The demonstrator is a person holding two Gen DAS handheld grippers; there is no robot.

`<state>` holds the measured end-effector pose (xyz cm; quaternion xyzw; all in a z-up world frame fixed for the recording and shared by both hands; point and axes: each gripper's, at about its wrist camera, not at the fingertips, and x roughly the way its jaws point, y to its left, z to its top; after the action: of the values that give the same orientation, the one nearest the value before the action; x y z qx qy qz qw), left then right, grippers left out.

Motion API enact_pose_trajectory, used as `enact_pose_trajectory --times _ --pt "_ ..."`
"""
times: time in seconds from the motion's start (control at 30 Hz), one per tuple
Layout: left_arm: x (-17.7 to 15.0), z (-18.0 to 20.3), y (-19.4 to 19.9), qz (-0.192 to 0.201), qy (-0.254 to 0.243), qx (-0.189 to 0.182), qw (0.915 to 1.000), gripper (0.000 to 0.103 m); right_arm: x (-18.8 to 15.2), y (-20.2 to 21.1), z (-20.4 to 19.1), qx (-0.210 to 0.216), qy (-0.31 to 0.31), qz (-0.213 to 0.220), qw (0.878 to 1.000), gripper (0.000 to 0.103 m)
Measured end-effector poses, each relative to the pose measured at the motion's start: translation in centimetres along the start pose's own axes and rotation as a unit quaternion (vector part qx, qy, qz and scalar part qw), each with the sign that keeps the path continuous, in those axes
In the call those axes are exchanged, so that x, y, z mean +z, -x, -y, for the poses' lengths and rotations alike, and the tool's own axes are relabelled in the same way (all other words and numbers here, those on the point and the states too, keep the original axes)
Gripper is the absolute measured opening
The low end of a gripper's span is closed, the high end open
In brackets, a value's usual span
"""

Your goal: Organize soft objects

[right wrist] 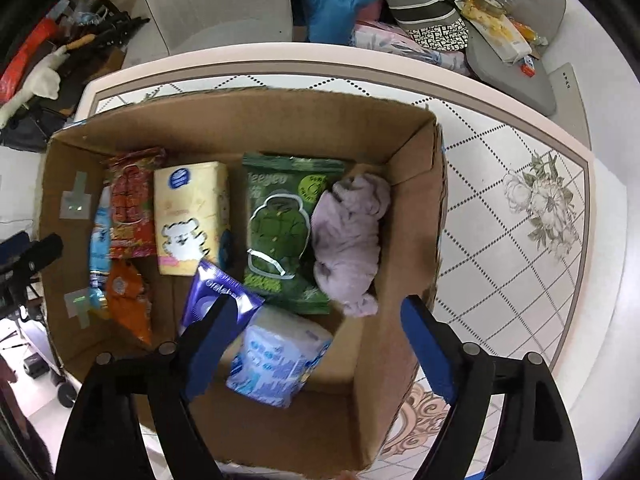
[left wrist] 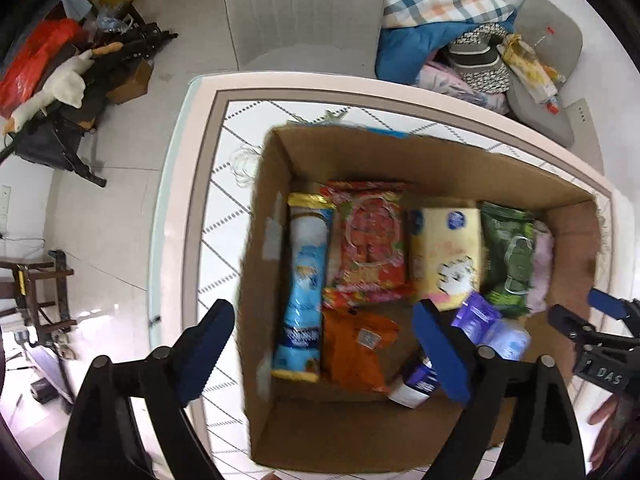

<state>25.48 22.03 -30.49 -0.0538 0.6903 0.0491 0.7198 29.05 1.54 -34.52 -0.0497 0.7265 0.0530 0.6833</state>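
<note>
Both tongs wide, empty: left tongs (left wrist: 324, 354), right tongs (right wrist: 320, 350) hang over the open brown cardboard box (right wrist: 404, 392) on the bench. Loose light-blue plastic tissue pack (right wrist: 276, 360) lies at 6 o'clock in the box. You should pinch its middle gently and slot it beside the green pack (right wrist: 286, 232).

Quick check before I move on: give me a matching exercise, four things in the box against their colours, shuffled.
Things:
1. cloth
2. tissue pack
3. tube
4. pouch

Colours:
A. orange
B. pale yellow
C. lilac
D. light blue

Pairs: 1-C, 2-B, 3-D, 4-A
</note>
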Motion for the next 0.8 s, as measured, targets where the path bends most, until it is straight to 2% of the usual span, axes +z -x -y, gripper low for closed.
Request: enact_pose_trajectory --times 0.07,0.13,0.2,0.57,0.7,0.8 --pt "-0.7 0.4 0.4 0.008 0.002 0.001 1.0000 0.093 -0.8 0.4 -0.3 0.002 0.000 0.008 1.000 0.089" --pt "-1.7 0.8 1.2 0.026 0.002 0.005 0.9997 0.095 -1.7 0.9 -0.4 0.005 -0.006 0.017 1.000 0.097" --pt "-2.6 1.3 1.8 0.037 0.001 0.007 0.9993 0.100 -2.5 1.3 -0.4 0.011 -0.012 0.027 1.000 0.097" --pt "-6.5 3.5 6.3 0.089 -0.002 -0.004 0.9961 0.100 -7.6 5.2 -0.8 0.016 -0.024 0.081 0.996 0.100" --pt "-8.0 3.9 9.1 0.114 -0.001 -0.007 0.9935 0.100 -9.6 7.3 -0.5 0.024 -0.027 0.101 0.994 0.100" --pt "-9.7 4.5 12.2 0.143 -0.008 0.011 0.9896 0.100 -11.2 9.2 -0.1 0.034 -0.029 0.115 0.992 0.100"
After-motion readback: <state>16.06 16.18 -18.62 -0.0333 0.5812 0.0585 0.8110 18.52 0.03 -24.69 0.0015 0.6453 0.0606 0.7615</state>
